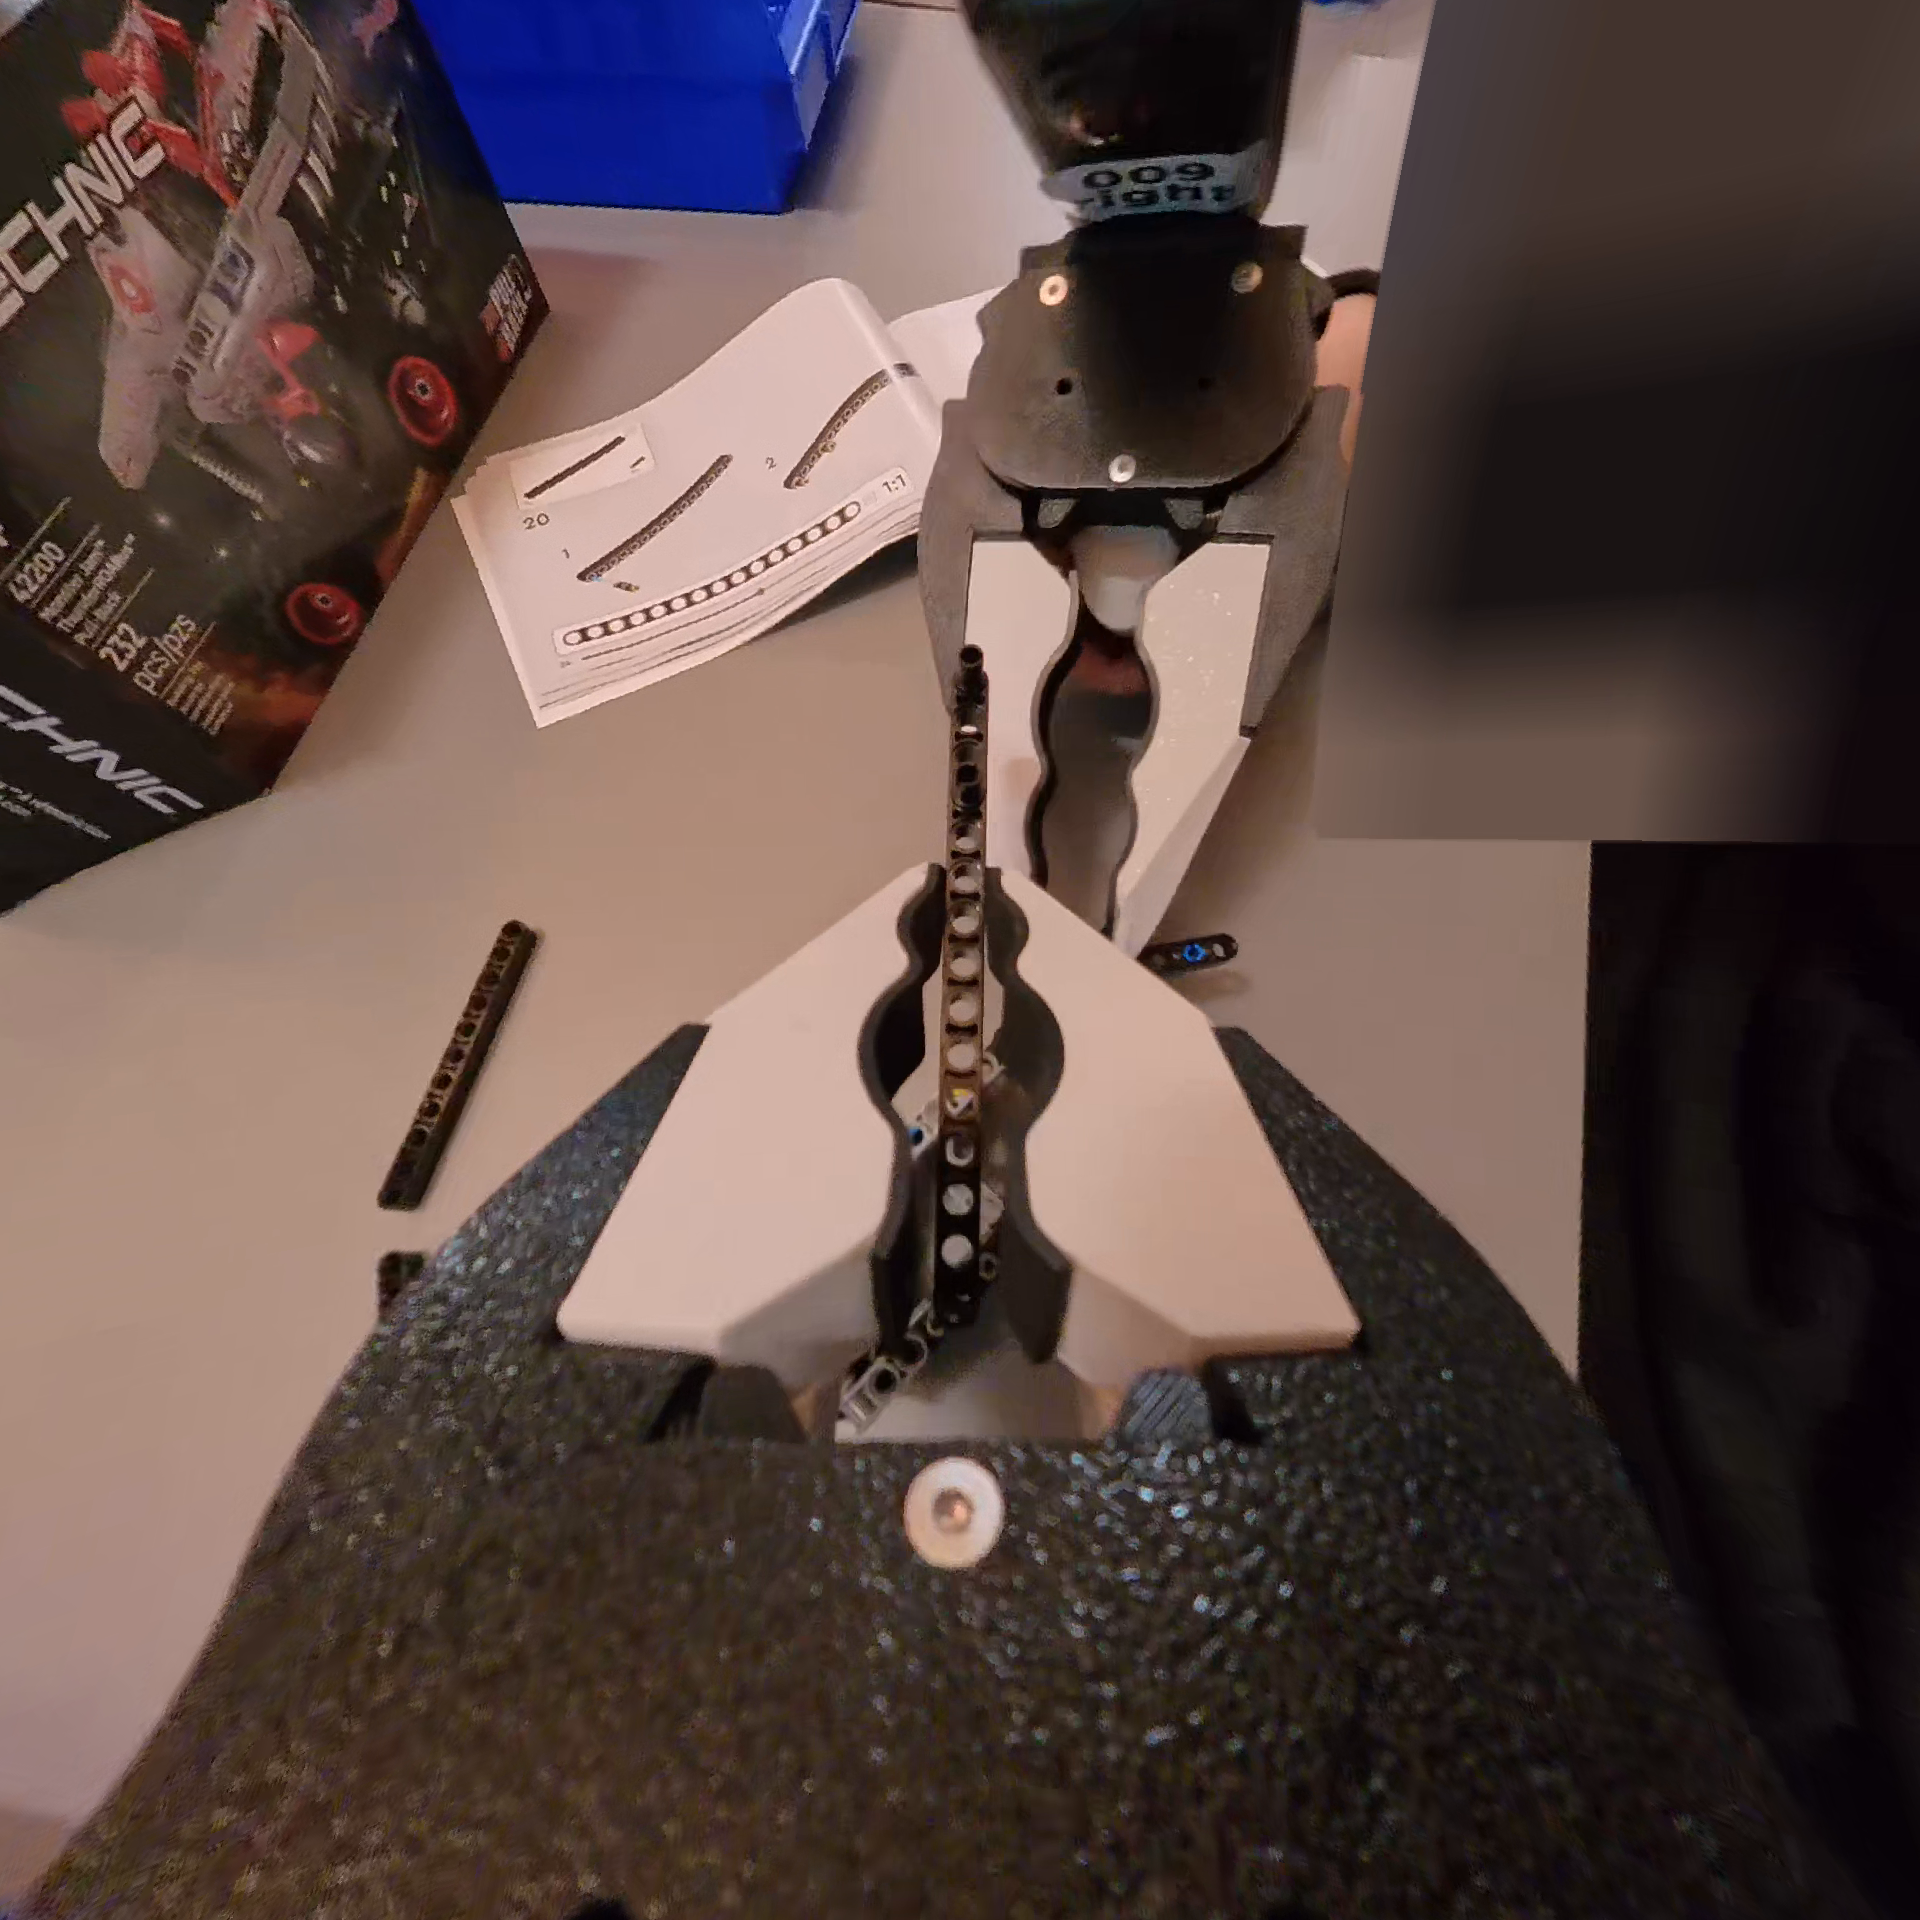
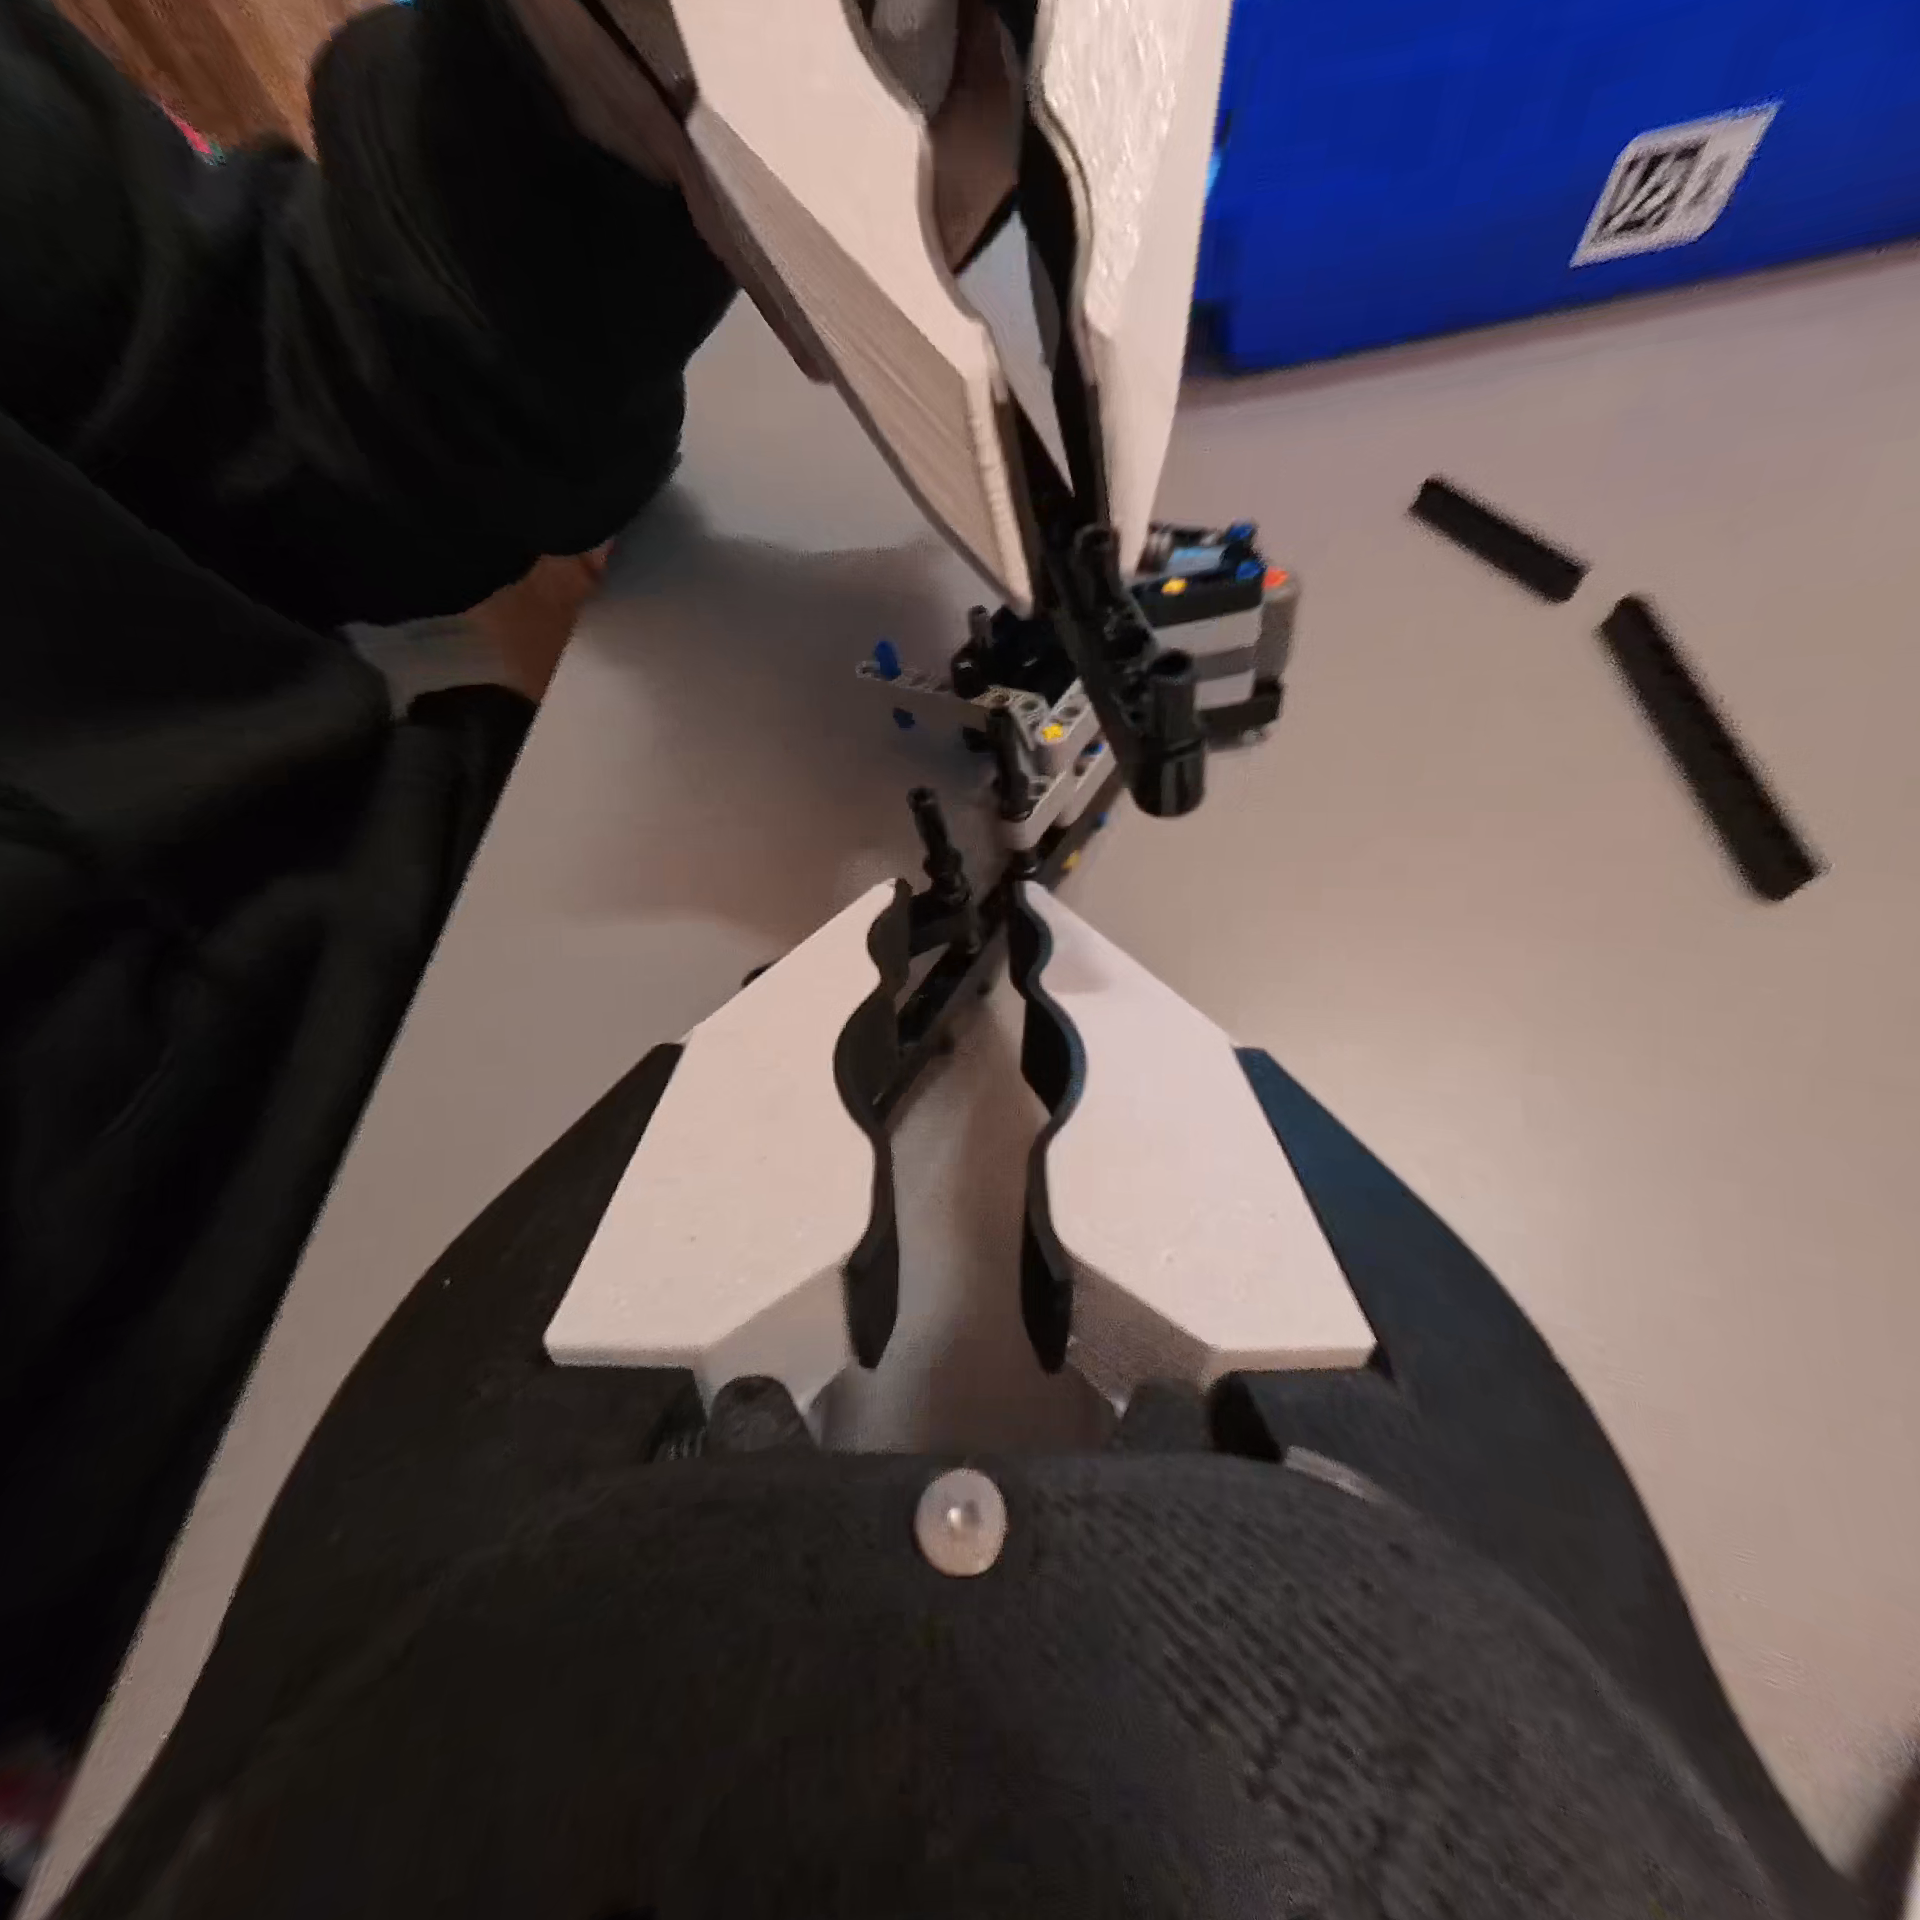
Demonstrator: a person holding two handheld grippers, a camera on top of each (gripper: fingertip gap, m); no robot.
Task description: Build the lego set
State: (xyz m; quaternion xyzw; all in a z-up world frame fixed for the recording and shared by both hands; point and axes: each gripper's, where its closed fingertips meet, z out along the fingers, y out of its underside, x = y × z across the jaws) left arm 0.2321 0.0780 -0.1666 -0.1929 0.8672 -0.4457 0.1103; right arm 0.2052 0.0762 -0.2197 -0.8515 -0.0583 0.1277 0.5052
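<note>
Jaws of your left gripper (image 1: pixel 961 883) stood nearly closed, clamped on the long black holed beam (image 1: pixel 964 997) of the part-built lego model (image 2: pixel 1101 675), which rose between the white wedge-shaped fingers (image 1: pixel 790 1132) with their wavy black pads. Your right gripper (image 2: pixel 951 904) held its jaws narrow too, the tips pinching a short black beam (image 2: pixel 940 997) studded with pins at the model's near end, above the table (image 2: pixel 1455 1039). Grey, black and blue pieces clustered at the model's middle, between the two grippers. Both gripper bodies showed rough, speckled black plastic, each with a pale round screw head. On the smooth grey table, two loose black beams (image 2: pixel 1704 748) lay well apart from the model; a small black piece with a blue pin (image 1: pixel 1190 951) rested by your right gripper. Farther off lay the open instruction booklet (image 1: pixel 707 520), the dark printed set box (image 1: pixel 208 416) and a blue bin (image 1: pixel 644 94).
</note>
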